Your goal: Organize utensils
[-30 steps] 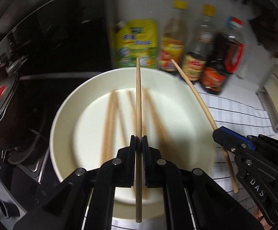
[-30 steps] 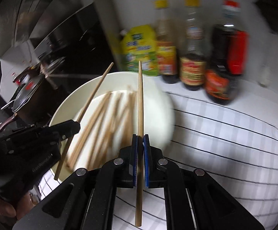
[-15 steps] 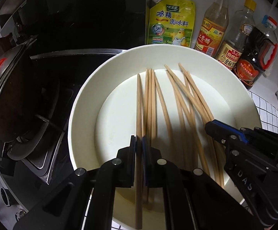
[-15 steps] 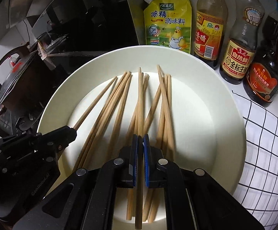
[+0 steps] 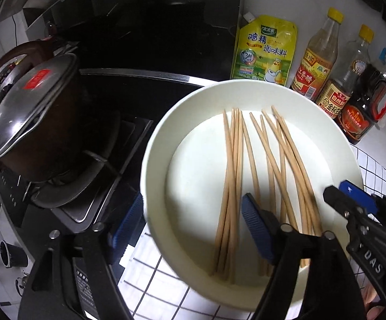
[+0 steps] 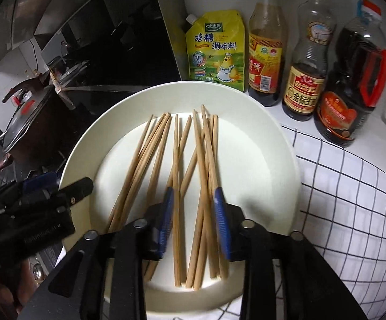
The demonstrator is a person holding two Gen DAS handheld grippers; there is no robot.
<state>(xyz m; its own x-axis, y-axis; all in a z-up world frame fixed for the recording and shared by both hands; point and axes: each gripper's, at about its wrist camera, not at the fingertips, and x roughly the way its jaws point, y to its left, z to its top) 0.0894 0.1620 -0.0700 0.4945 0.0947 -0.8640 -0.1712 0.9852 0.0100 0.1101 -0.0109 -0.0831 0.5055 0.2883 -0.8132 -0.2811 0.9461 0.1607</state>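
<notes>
The chopsticks (image 6: pixel 175 176) lie loose in the white plate (image 6: pixel 273 138) on the worktop. Both tools, left tool (image 5: pixel 193 221) and right tool (image 6: pixel 193 213), are opening, gripping nothing. Light, stiff, roll-prone sticks (probably slippery), best pinched mid-length.

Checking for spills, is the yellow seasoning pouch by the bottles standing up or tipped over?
Upright. The yellow seasoning pouch stands on its base behind the round white plate, spout at top, beside three upright bottles.

Bottles (image 6: pixel 303 61) and pouch (image 6: pixel 215 50) block behind plate (image 6: pixel 273 144); pot (image 5: pixel 30 114) blocks left. Checked bench (image 6: pixel 347 194) right is free.
</notes>
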